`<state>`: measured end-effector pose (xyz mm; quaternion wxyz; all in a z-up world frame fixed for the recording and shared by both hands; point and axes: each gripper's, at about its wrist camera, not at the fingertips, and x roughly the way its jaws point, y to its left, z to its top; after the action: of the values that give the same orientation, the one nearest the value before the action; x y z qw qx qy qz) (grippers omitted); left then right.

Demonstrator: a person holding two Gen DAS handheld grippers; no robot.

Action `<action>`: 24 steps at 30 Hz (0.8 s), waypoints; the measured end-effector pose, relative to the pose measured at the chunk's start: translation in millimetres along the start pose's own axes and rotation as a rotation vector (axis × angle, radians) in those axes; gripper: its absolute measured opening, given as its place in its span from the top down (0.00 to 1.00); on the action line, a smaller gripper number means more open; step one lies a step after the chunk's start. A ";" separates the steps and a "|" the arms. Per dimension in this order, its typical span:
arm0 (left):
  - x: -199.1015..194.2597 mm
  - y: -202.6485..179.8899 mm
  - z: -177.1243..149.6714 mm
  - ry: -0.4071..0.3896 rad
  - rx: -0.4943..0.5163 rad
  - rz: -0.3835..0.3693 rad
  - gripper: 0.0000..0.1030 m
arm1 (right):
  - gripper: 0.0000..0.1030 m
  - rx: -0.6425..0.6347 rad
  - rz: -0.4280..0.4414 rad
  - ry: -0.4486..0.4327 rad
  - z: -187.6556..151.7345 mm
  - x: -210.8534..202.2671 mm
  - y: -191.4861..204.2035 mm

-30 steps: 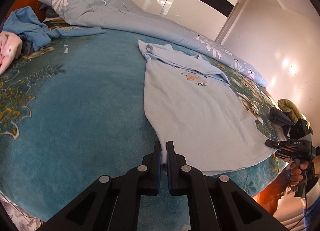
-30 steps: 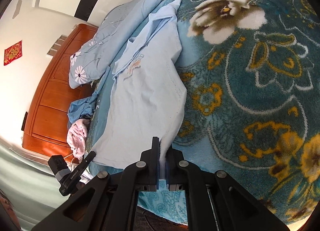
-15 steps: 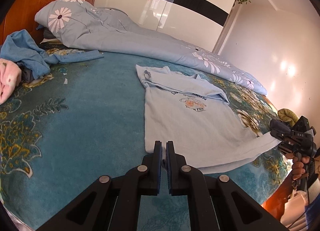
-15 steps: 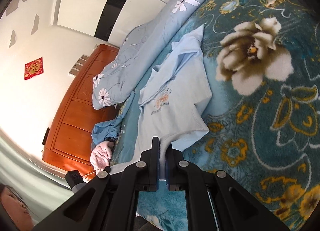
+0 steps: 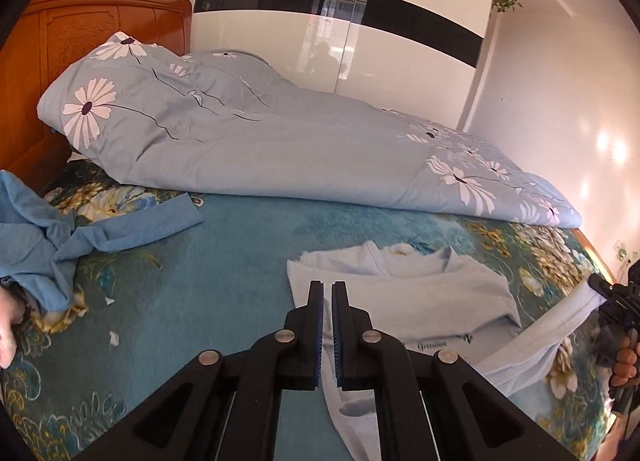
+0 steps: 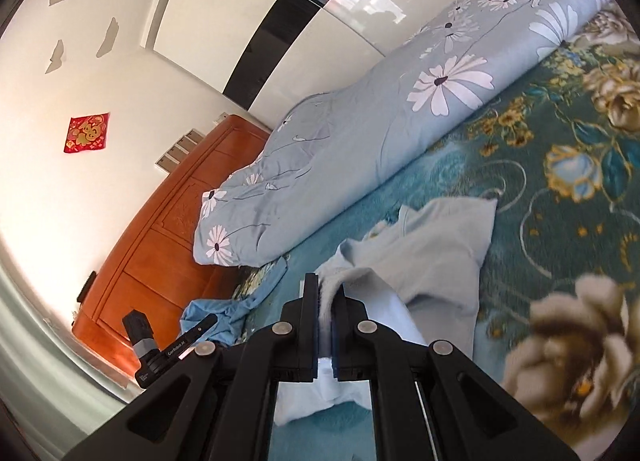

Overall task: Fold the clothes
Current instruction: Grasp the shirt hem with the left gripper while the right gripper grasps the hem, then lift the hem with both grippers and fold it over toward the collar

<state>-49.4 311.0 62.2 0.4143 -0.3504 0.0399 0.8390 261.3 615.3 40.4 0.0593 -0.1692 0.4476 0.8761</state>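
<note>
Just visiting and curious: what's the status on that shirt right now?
Left gripper and right gripper both shut on the light blue shirt hem, lifted off the bed. Nothing in the way.

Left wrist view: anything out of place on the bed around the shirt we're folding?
Yes. A darker blue garment lies crumpled near the headboard, and small white scraps dot the blanket. The light blue shirt itself looks fine.

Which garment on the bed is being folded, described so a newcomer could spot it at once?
Start at the teal floral blanket covering the bed, in front of the long rolled daisy-print duvet. The pale blue T-shirt lies near the front edge, its hem clamped in both grippers. Unlike the darker blue garment crumpled by the headboard, it bears small printed lettering.
</note>
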 end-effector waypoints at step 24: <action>78.7 -54.0 -114.8 0.311 0.120 -0.091 0.85 | 0.96 -0.168 -0.346 0.116 -31.0 10.4 -14.1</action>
<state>21.0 357.8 -60.9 0.4611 -0.4520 0.1376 0.7511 262.7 598.3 9.2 0.1687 -0.2984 0.3397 0.8758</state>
